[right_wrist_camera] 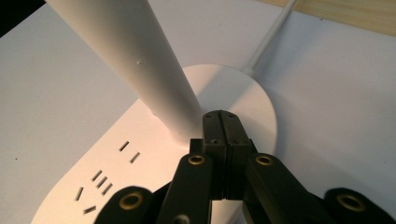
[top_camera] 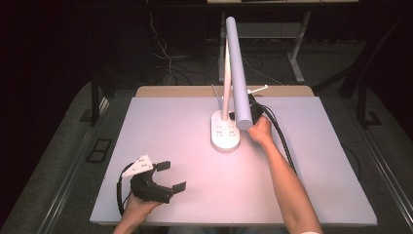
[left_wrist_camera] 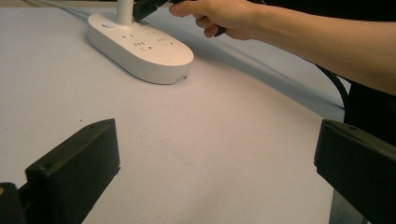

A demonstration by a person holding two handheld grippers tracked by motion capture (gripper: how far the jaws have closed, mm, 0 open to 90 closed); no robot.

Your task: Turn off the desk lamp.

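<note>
Lamp (top_camera: 225, 127) sits a bit past the middle of the table (top_camera: 160, 122), white oval base with socket slots on top, a thin stem coming up off the far end of it and a long tube head (top_camera: 238, 73) hanging out over the base toward the camera. Right gripper (top_camera: 254, 108) is up against it, tucked just behind the end of the tube in the high view, hand wrapped round the handle and the black cable (top_camera: 284, 141) trailing back along the forearm. From the right gripper view the jaws are pressed flat together with nothing between them, tips (right_wrist_camera: 221, 122) sitting right at the foot of the stem (right_wrist_camera: 140, 60) on the round end of the base (right_wrist_camera: 252, 98), pretty much touching the base as far as I can tell. Lamp's own white cord (right_wrist_camera: 271, 39) runs off the back toward the table's wooden edge. Left gripper (top_camera: 171, 174) is way off near the front left corner, well apart from the lamp, held low over the bare table with its jaws spread wide and empty. In the left gripper view you can see both of its black fingers (left_wrist_camera: 74, 163) far apart, with the lamp base and the other hand (left_wrist_camera: 224, 18) further off beyond them.
</note>
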